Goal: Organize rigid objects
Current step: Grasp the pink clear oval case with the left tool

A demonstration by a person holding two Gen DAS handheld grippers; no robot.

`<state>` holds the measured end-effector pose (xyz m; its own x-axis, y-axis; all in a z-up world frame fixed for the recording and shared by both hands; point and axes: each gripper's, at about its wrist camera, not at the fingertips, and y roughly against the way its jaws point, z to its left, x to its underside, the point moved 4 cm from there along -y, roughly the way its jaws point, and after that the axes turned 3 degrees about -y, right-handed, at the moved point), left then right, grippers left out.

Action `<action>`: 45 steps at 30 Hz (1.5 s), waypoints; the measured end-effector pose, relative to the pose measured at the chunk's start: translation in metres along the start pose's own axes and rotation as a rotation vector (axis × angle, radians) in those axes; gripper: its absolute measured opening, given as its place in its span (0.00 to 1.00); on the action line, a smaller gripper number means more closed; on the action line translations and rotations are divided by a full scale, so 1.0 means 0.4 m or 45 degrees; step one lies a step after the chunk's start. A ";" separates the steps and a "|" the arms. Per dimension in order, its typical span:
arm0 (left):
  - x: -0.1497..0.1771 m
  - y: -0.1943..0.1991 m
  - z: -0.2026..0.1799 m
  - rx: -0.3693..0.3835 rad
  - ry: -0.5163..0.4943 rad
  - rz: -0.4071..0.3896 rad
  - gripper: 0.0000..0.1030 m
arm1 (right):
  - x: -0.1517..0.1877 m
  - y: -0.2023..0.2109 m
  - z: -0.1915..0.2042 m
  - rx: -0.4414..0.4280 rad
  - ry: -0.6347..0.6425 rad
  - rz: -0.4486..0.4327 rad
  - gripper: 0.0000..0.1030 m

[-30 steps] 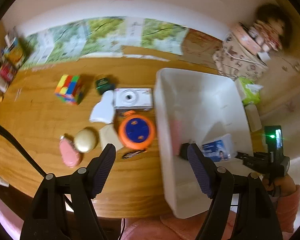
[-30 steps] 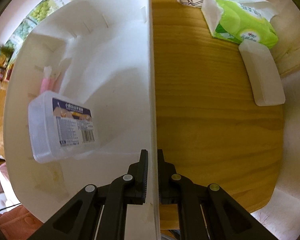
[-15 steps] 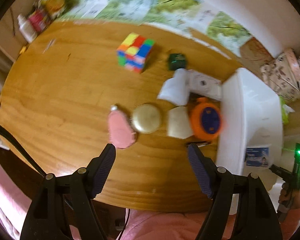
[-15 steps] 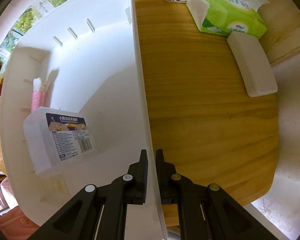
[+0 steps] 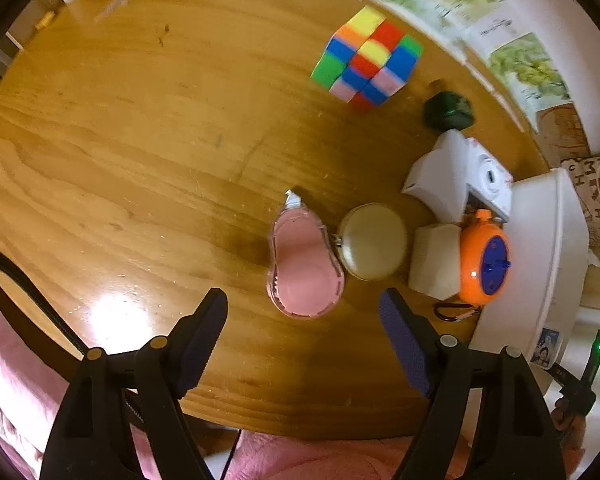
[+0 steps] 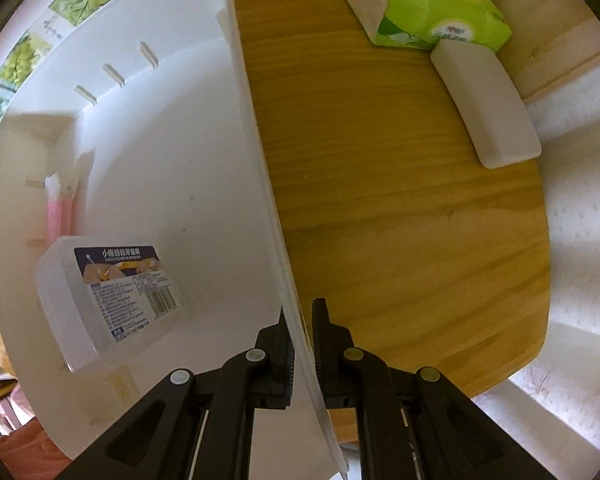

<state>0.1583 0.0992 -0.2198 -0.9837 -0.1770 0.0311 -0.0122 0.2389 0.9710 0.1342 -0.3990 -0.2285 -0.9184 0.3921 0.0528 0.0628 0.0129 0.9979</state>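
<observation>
My left gripper (image 5: pixel 303 312) hangs over the wooden table with its jaws opening and nothing between them; a pink correction-tape case (image 5: pixel 304 268) lies just beyond its fingertips. Beside that case lie a round cream compact (image 5: pixel 372 242), a white block (image 5: pixel 434 260), an orange and blue tape measure (image 5: pixel 485 266), a white camera (image 5: pixel 488 184), a dark green item (image 5: pixel 448 111) and a colourful puzzle cube (image 5: pixel 366 66). My right gripper (image 6: pixel 300 330) is shut on the right wall of the white bin (image 6: pixel 252 128). Inside the bin rest a labelled clear box (image 6: pixel 112 300) and a pink item (image 6: pixel 58 208).
A green tissue pack (image 6: pixel 432 4) and a white oblong case (image 6: pixel 486 104) sit on the table to the right of the bin. A small carabiner clip (image 5: pixel 456 314) lies by the tape measure. The table's near edge (image 5: pixel 300 420) runs under the left gripper, with pink cloth below.
The left gripper has swung from over the bin leftwards and down, and now hangs over the pink case. The right gripper has kept its hold on the bin wall, rolling slightly.
</observation>
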 end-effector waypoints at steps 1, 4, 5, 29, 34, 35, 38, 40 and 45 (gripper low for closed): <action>-0.005 -0.010 0.004 0.009 0.007 0.019 0.78 | -0.002 0.000 0.000 -0.003 -0.009 0.005 0.08; -0.016 -0.030 0.013 0.004 0.003 0.058 0.78 | -0.013 0.000 0.001 -0.004 -0.033 0.024 0.08; -0.020 -0.034 0.014 0.000 -0.006 0.069 0.78 | -0.014 0.002 0.000 0.001 -0.036 0.028 0.09; -0.087 -0.091 -0.073 -0.071 -0.181 0.199 0.66 | 0.018 -0.001 0.001 0.061 -0.109 -0.025 0.13; -0.095 -0.090 -0.083 -0.036 -0.166 0.219 0.59 | 0.019 0.000 -0.002 0.061 -0.106 -0.039 0.13; -0.097 -0.091 -0.087 -0.034 -0.166 0.218 0.57 | 0.020 -0.001 -0.004 0.059 -0.107 -0.042 0.13; -0.091 -0.089 -0.094 -0.019 -0.168 0.209 0.52 | 0.024 0.002 -0.003 0.059 -0.107 -0.049 0.13; -0.089 -0.087 -0.097 -0.014 -0.165 0.198 0.51 | 0.026 0.003 -0.002 0.064 -0.103 -0.053 0.13; -0.064 -0.074 -0.072 -0.005 -0.148 0.181 0.51 | 0.025 0.008 0.001 0.057 -0.094 -0.064 0.13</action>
<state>0.1892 0.0691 -0.2423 -0.9896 -0.0300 0.1404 0.1286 0.2499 0.9597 0.1254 -0.3946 -0.2247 -0.8895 0.4569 -0.0016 0.0365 0.0745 0.9966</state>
